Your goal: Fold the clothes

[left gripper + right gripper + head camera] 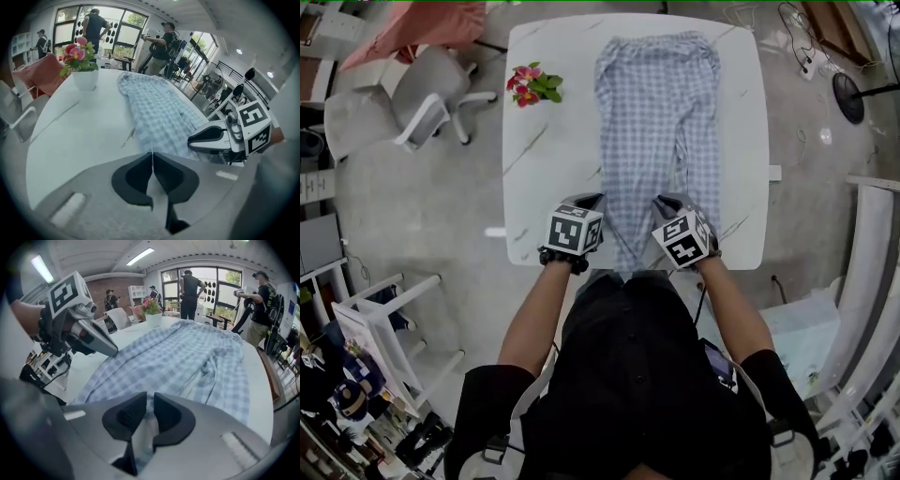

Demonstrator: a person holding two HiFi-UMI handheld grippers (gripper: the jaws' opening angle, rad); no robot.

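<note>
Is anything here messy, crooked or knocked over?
Nothing serious. The checked trousers lie flat along the table, with only a rumpled crease on one leg. The flower pot stands upright, clear of the cloth.

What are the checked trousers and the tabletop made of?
Trousers: thin woven fabric, likely cotton, matte; blue-white check, soft wrinkles, lies limp. Tabletop: white with grey veins, smooth, slight sheen; marble, sintered stone or a printed laminate, can't tell which.
</note>
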